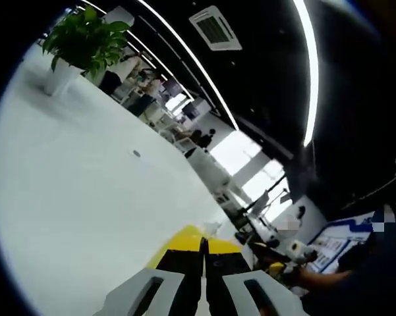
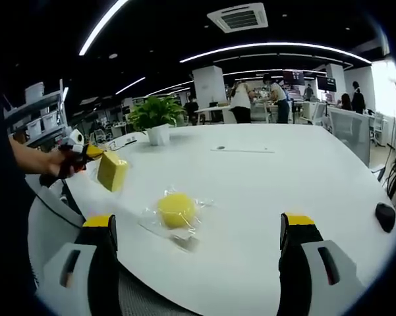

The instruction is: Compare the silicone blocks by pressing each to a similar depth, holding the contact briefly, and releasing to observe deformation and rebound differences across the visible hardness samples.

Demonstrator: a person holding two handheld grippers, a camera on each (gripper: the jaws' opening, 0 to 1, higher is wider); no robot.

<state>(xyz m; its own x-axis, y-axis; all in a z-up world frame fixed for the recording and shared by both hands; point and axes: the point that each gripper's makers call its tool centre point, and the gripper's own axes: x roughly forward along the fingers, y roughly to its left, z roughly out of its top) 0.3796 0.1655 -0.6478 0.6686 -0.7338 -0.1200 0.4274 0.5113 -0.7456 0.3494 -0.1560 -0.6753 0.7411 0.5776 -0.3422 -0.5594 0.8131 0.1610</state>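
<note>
I see a white tabletop under a black ceiling with white light strips. My right tongs are black with yellow tips on pale grey bodies; the left tongs match. A yellow silicone block shows at the left tongs, and a yellow round block sits in clear wrap. The potted plant is green in a white pot.

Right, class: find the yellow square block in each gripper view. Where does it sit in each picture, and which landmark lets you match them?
Left gripper view: the yellow block is at bottom centre, just beyond the tips of the left gripper, whose jaws stand together.
Right gripper view: the same block is left of centre, held by that gripper coming in from the left.
Shared landmark: the potted plant on the white table.
</note>
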